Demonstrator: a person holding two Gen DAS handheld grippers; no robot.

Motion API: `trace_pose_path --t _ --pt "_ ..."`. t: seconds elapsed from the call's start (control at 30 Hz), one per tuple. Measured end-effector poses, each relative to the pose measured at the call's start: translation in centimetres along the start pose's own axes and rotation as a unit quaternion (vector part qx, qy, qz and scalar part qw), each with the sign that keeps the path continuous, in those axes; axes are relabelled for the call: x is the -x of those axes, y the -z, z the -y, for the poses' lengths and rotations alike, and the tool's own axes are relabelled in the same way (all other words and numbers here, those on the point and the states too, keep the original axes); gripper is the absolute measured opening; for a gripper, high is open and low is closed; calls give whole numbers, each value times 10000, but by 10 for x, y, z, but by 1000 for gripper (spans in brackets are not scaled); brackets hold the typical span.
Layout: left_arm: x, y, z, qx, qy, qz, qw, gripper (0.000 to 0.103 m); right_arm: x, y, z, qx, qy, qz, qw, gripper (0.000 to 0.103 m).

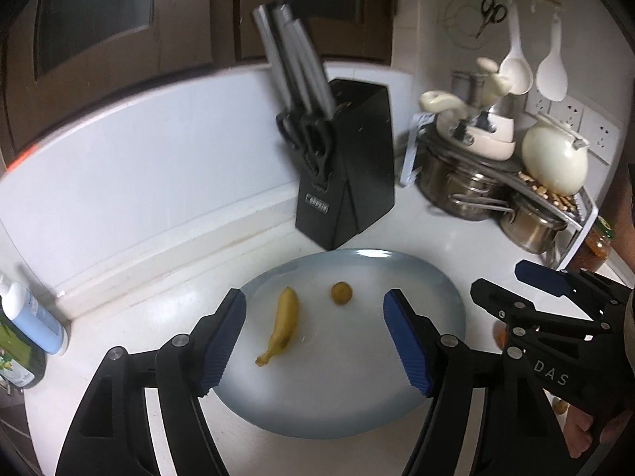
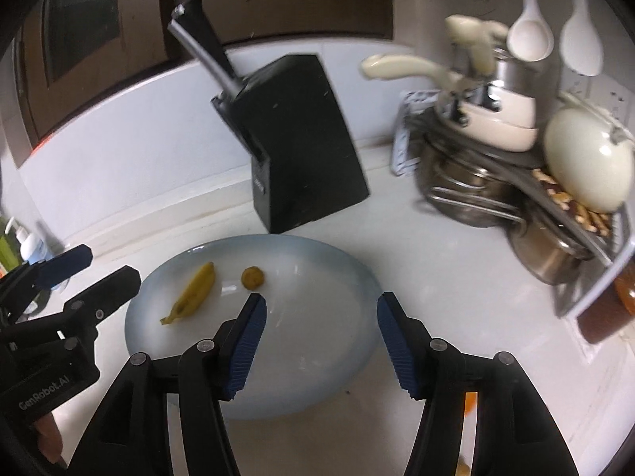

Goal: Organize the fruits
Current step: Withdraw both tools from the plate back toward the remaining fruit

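Observation:
A pale blue-grey plate lies on the white counter and holds a small yellow banana and a small round brownish fruit. My left gripper is open and empty above the plate's near part, with the banana between its fingers in the view. My right gripper is open and empty over the plate, to the right of the banana and the round fruit. Each gripper shows in the other's view: the right one, the left one. A bit of orange shows behind the right gripper.
A black knife block stands just behind the plate. Steel pots, a cream kettle and stacked kitchenware crowd the right rear. A jar stands at the right edge. Bottles stand at the left. Ladles hang on the wall.

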State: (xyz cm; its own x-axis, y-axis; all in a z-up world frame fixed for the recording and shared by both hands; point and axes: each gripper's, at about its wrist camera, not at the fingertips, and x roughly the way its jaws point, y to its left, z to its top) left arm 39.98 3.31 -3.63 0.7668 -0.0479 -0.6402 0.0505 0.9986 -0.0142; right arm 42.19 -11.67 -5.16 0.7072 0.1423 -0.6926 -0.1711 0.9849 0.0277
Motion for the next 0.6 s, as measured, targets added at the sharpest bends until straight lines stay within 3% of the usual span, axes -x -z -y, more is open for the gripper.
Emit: trace_pose_path --t 0.6 --pt "58 0 58 -435 406 675 9959 82 88 33 45 -540 701 637 9940 59"
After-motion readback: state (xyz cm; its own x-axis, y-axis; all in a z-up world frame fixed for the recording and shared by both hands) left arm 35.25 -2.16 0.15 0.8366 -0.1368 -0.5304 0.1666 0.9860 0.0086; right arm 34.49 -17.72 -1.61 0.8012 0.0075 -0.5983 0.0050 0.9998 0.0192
